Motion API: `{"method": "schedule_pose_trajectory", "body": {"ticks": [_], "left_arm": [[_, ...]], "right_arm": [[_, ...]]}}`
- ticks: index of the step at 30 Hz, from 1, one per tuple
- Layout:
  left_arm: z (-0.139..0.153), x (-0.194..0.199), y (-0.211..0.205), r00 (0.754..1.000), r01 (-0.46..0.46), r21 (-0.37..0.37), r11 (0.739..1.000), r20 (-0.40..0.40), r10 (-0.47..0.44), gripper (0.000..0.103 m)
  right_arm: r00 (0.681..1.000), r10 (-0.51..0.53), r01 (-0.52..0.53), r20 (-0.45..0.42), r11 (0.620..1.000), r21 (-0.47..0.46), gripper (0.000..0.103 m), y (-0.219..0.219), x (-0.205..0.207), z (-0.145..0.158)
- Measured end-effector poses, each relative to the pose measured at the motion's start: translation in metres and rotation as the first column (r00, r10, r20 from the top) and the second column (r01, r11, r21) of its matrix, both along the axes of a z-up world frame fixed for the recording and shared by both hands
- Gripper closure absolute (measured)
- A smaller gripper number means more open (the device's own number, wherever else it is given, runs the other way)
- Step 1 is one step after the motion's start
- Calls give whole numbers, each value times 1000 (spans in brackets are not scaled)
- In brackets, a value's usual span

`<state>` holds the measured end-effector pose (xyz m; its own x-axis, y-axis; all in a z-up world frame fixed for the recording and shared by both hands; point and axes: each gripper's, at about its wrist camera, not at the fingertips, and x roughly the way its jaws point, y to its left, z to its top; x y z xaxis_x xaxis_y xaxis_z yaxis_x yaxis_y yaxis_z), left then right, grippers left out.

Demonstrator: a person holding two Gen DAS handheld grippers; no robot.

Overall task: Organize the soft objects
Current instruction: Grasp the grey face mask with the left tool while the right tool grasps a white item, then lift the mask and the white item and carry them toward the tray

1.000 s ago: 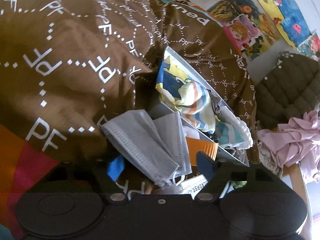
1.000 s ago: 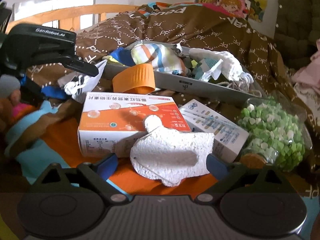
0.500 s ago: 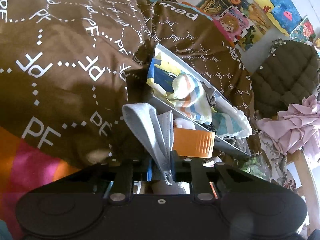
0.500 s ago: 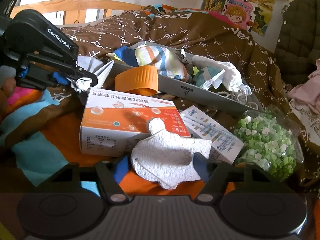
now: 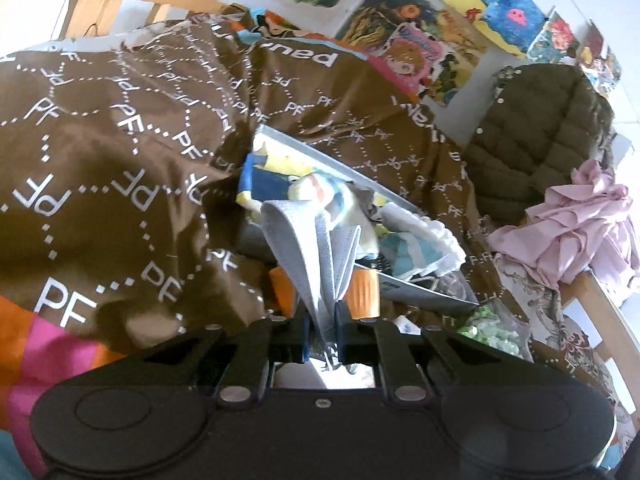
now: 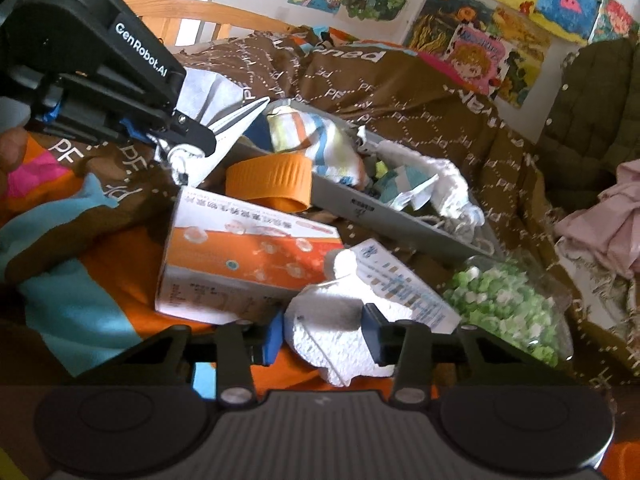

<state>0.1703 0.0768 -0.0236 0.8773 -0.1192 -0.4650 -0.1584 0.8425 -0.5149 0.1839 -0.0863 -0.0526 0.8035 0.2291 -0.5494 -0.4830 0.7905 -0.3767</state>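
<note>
My left gripper is closing on a folded grey face mask, pads pressed on its lower end, lifted above the brown blanket. The right wrist view shows it at upper left, left gripper with the mask fanning out toward the grey tray. The tray holds a striped cloth and a white knitted piece. My right gripper is closing on a white textured cloth, which is bunched between its blue pads on the orange bedding.
An orange-and-white carton, an orange ribbed lid and a small white box lie beside the tray. To the right are a clear bag of green bits, a pink garment and a dark quilted jacket.
The left jaws closed on the mask and lifted it toward the tray. The right jaws narrowed from wide open onto the white cloth, which has bunched up.
</note>
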Motion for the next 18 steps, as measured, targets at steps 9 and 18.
{"method": "schedule_pose_trajectory", "body": {"ticks": [9,18], "left_arm": [[2,-5,-8,999,35,11,999,21,-35,92],[3,-6,-19,993,113,19,993,38,-114,94]], "right_arm": [[1000,-22,22,17,1000,-10,58,-3,0,5],[996,-85,85,-12,995,44,67,-14,-3,20]]}}
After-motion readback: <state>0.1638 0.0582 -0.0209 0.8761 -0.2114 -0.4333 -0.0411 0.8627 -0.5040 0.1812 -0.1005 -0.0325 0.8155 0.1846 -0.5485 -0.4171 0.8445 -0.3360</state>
